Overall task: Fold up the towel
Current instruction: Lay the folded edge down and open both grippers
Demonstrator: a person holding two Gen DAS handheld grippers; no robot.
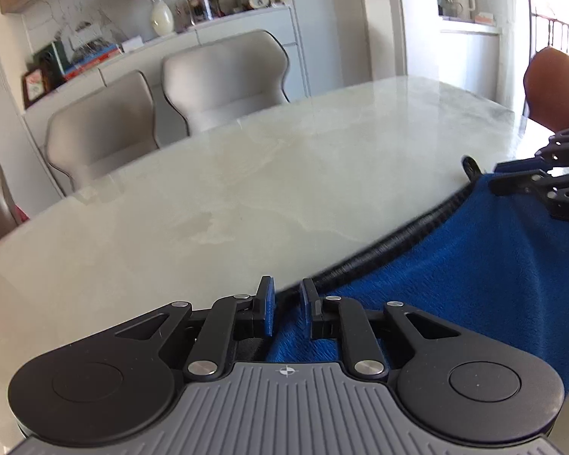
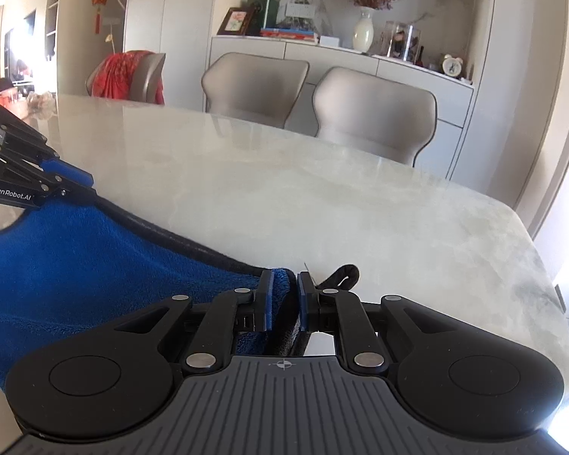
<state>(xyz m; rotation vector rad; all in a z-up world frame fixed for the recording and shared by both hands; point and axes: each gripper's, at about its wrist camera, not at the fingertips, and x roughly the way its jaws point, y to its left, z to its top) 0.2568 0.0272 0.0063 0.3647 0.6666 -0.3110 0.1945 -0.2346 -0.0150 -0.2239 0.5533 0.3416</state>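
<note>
left gripper (image 1: 287,305) jaws narrow, pinching one corner of the blue towel (image 1: 455,258); right gripper (image 2: 284,297) likewise clamped on the other corner, black hem bunched between its pads; towel stretched between the two over the near edge of the marble table (image 1: 246,174), probably sagging mid-span; two beige chairs (image 2: 375,113) beyond

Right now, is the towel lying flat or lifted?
Lifted along one edge: the towel hangs stretched between both grippers; the edge's black trim clears the table.

Fluffy blue cloth towel (image 1: 455,258) on glossy marble table (image 1: 246,174).
</note>
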